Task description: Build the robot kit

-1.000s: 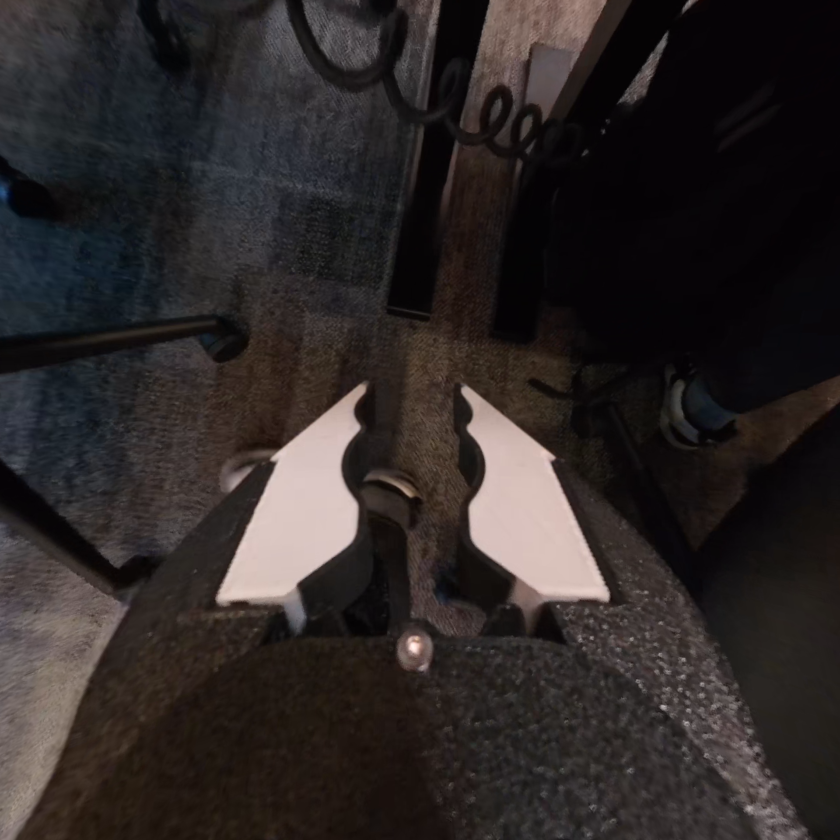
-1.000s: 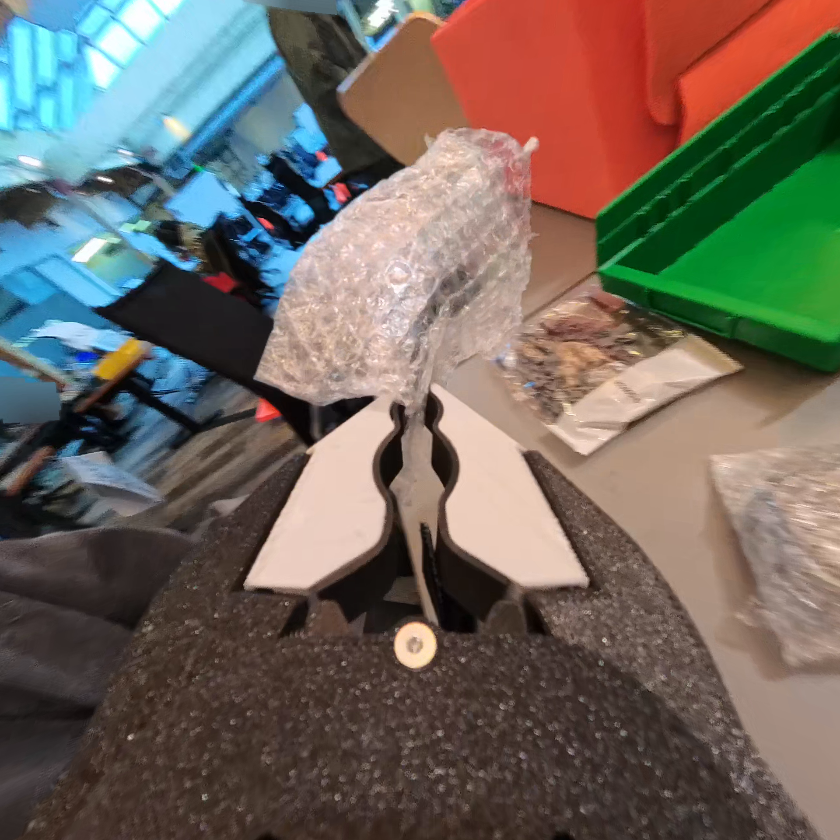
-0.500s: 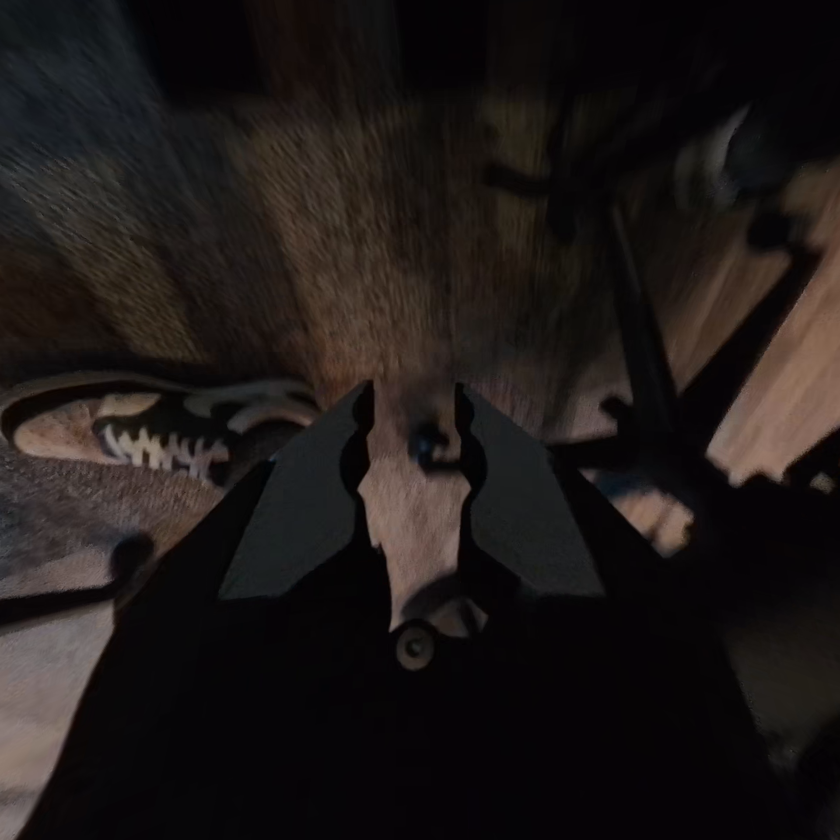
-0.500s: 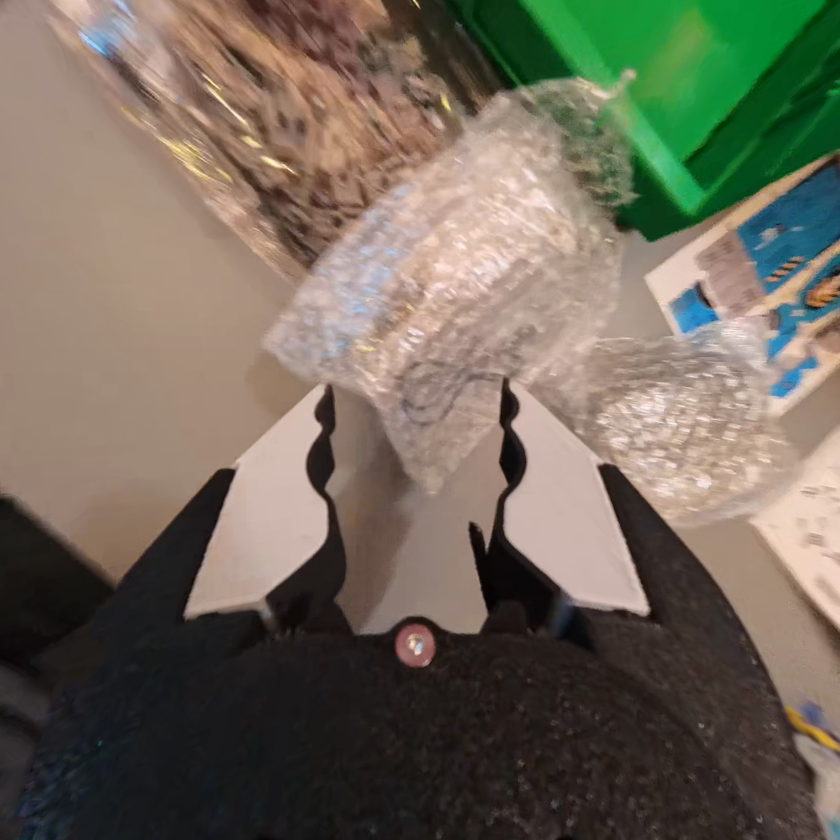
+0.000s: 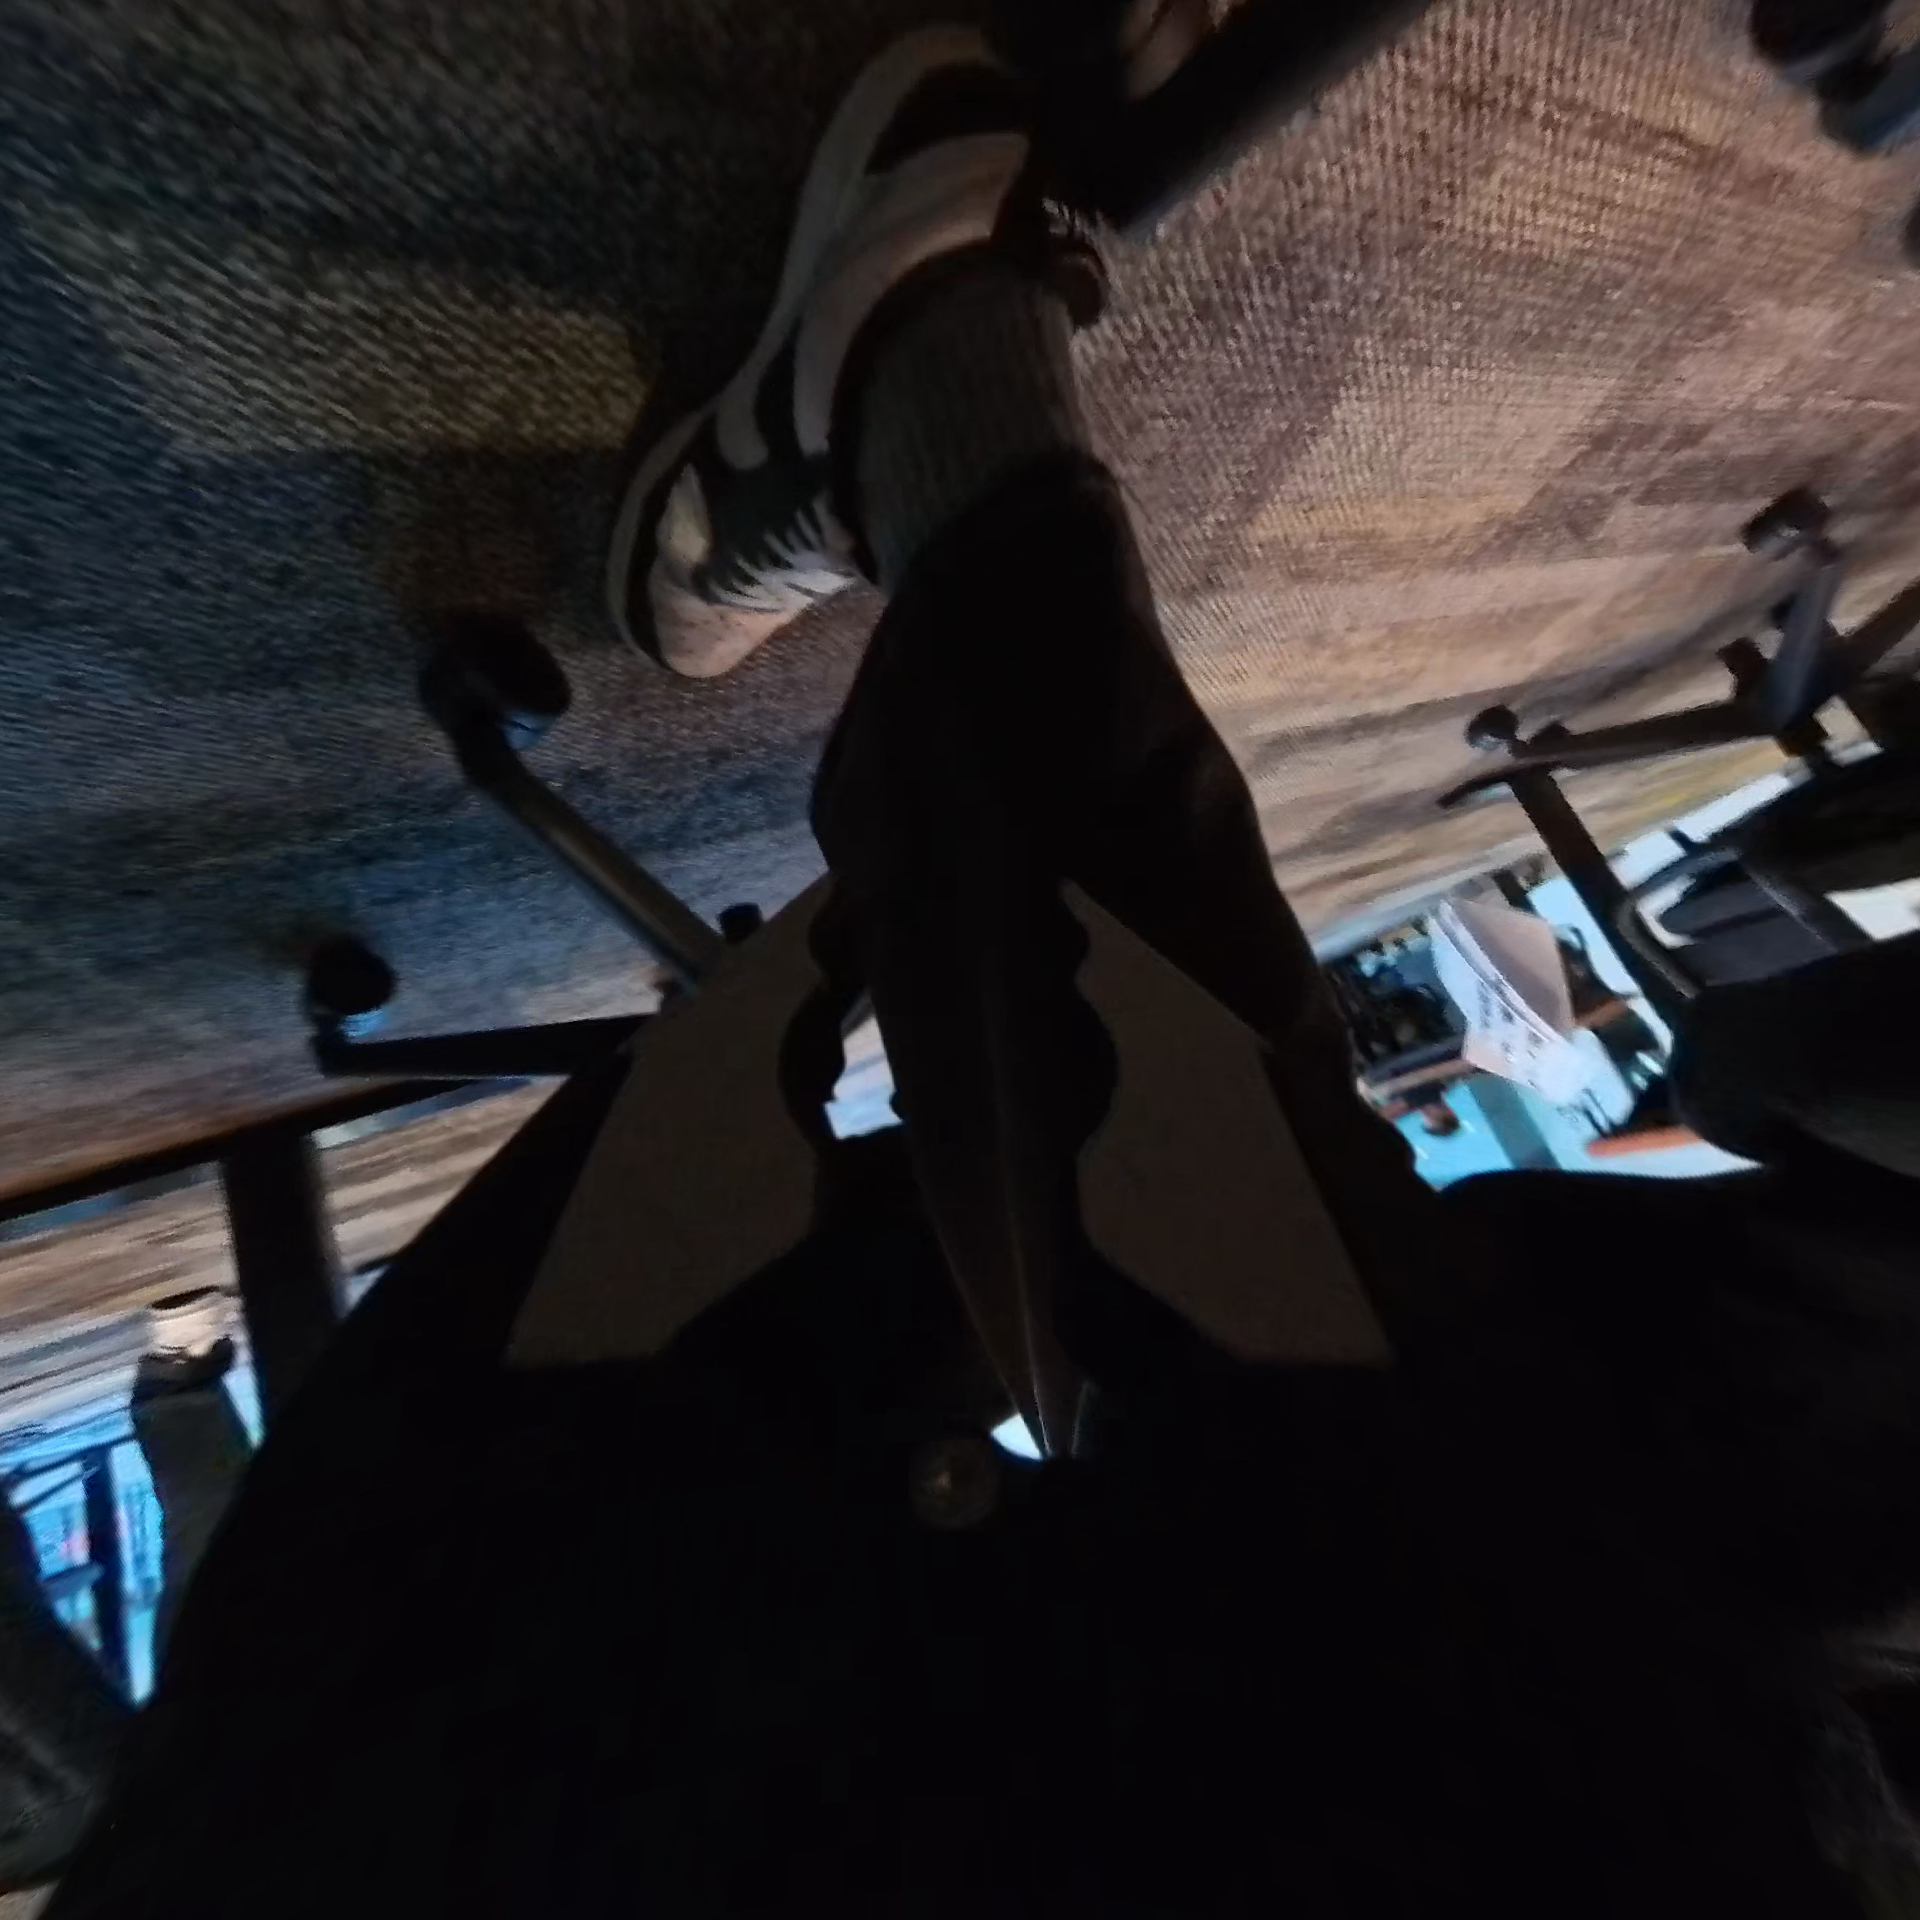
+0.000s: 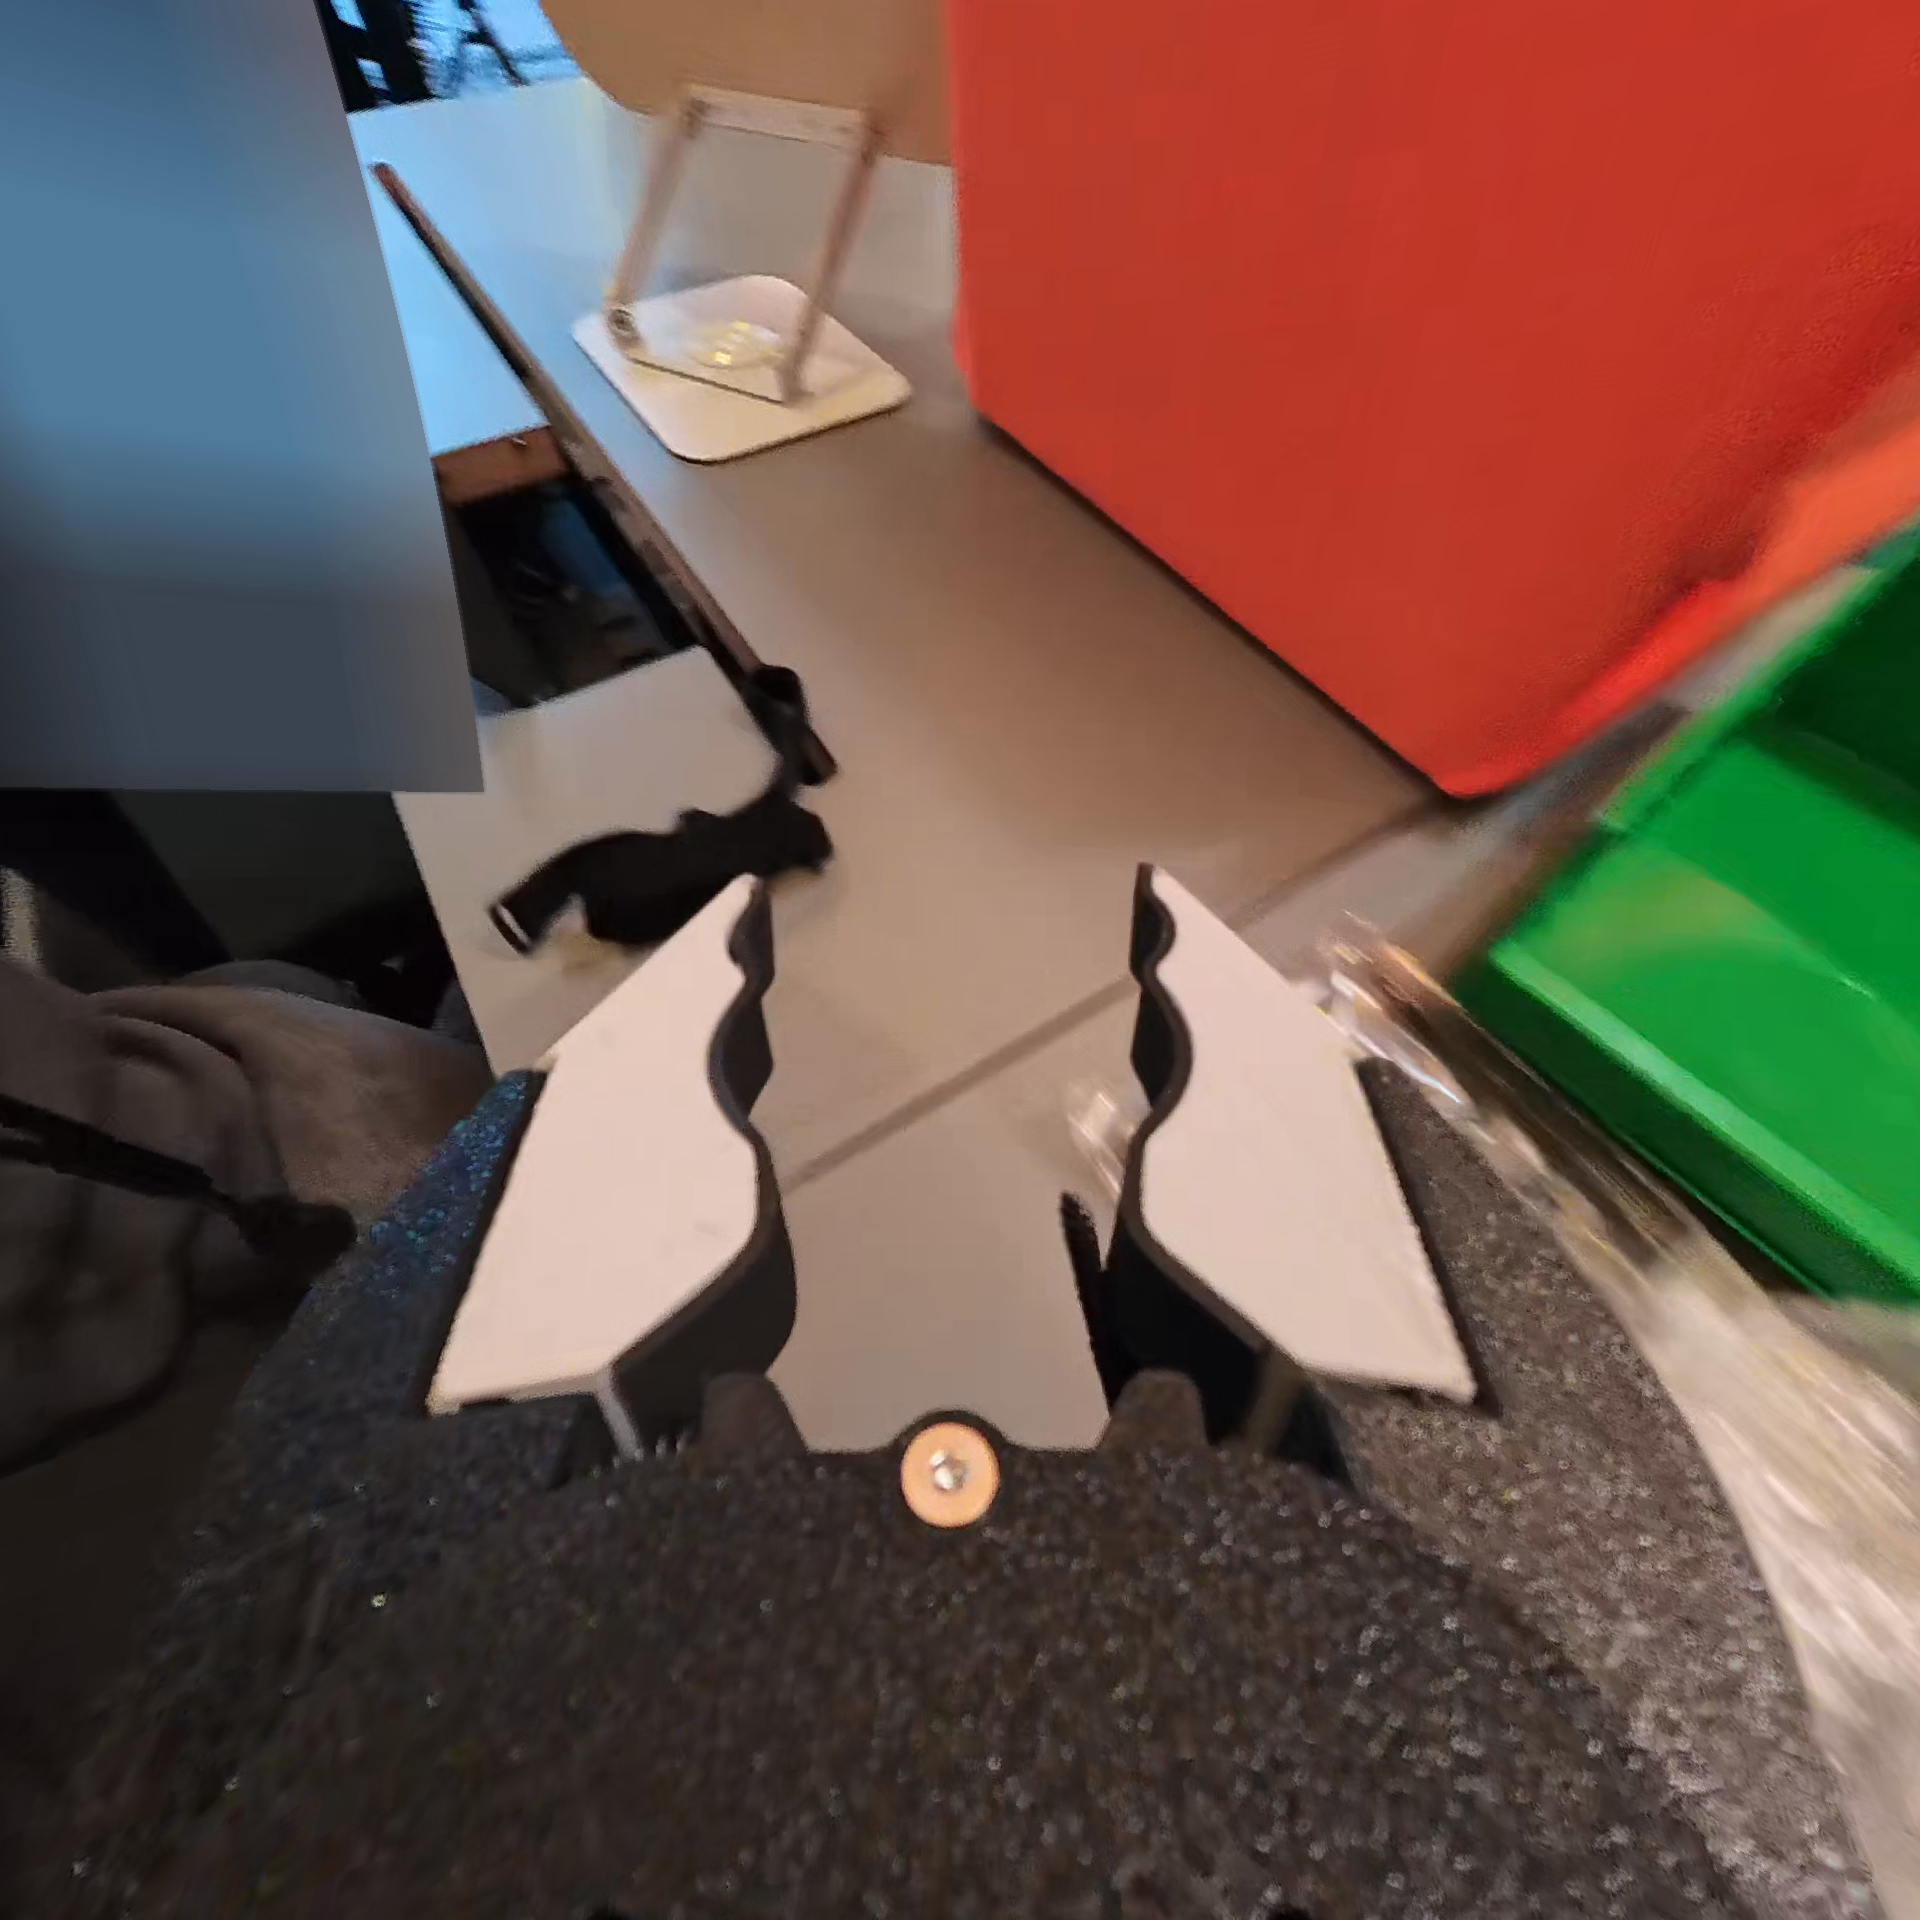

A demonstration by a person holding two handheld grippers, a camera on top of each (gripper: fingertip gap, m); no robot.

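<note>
Facing carpet point(image 5: 312, 312), left gripper point(image 5: 951, 935); right gripper point(image 6: 951, 914) gapes over table point(image 6: 987, 644).

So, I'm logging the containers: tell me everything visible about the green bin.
The green bin looks like glossy moulded plastic, open-topped, with a raised rim; nothing shows in the part in view. It sits on the grey table at the right edge, cut off by the frame and motion-blurred, close beside the orange block. Clear crinkled wrapping lies at its near corner.
</note>
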